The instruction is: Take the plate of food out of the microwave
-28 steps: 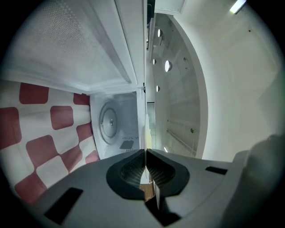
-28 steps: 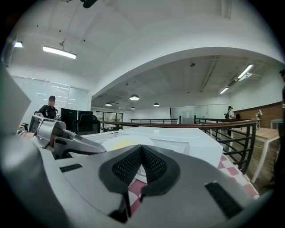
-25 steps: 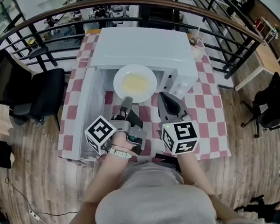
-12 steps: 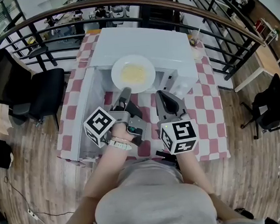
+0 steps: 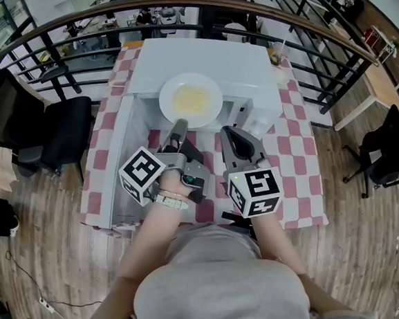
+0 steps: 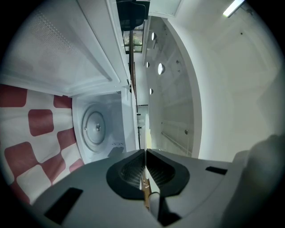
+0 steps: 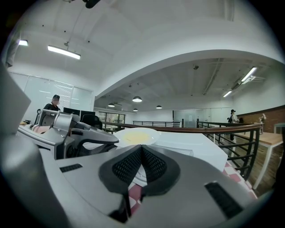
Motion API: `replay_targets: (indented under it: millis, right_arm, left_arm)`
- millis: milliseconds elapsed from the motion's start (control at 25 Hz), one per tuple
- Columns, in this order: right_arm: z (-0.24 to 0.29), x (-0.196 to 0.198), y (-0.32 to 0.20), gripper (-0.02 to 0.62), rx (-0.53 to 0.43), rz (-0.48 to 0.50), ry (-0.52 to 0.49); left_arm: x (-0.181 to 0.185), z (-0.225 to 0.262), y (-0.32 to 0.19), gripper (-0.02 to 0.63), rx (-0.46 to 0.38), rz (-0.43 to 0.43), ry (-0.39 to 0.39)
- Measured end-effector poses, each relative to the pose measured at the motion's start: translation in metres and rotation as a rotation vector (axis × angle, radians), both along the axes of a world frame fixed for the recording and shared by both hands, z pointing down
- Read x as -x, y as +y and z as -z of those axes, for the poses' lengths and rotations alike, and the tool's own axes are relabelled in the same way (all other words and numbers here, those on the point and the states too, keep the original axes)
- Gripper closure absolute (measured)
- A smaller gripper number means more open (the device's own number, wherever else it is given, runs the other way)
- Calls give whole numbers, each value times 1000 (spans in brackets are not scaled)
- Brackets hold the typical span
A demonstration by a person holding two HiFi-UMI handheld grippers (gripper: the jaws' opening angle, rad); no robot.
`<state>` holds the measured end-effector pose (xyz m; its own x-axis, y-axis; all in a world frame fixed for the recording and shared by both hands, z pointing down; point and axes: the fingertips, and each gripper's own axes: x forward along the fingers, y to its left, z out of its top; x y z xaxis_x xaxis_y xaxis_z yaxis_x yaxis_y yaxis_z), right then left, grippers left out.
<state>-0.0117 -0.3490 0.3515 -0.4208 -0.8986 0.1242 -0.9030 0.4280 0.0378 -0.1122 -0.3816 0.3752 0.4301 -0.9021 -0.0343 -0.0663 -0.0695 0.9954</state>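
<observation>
Head view, plate: round white plate of yellow food (image 5: 191,99) held raised at the front of the white box microwave (image 5: 240,68), outside its cavity.
Head view, left gripper (image 5: 179,128): pinches the plate's near rim.
Left gripper view, jaws: clamped on a thin edge; round turntable (image 6: 95,127) beyond.
Right gripper view, right gripper (image 7: 141,149): jaws pressed together, nothing between.

The plate (image 5: 190,99), in the left claw (image 5: 180,126), is before the microwave (image 5: 205,64) on the table (image 5: 291,140); right claw (image 5: 229,133) alongside.
</observation>
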Motion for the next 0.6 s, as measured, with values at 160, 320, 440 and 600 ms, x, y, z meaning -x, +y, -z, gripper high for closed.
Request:
replay_targets:
  millis: [160,320,440,600]
  right_arm:
    - [1,1,0,571,1,3,7]
    - [2,1,0,571,1,8,10]
    - [2,2,0,571,2,8,11]
    - [1,1,0,571,2,7,10]
  left_arm:
    - [-1,1,1,594,-1,-2,0]
    - [-2,2,1,594,-3,-5,-3]
    - [-2,3,1,594,-3,-5,-2]
    - [-3,2,1,594,-4,-3,-1]
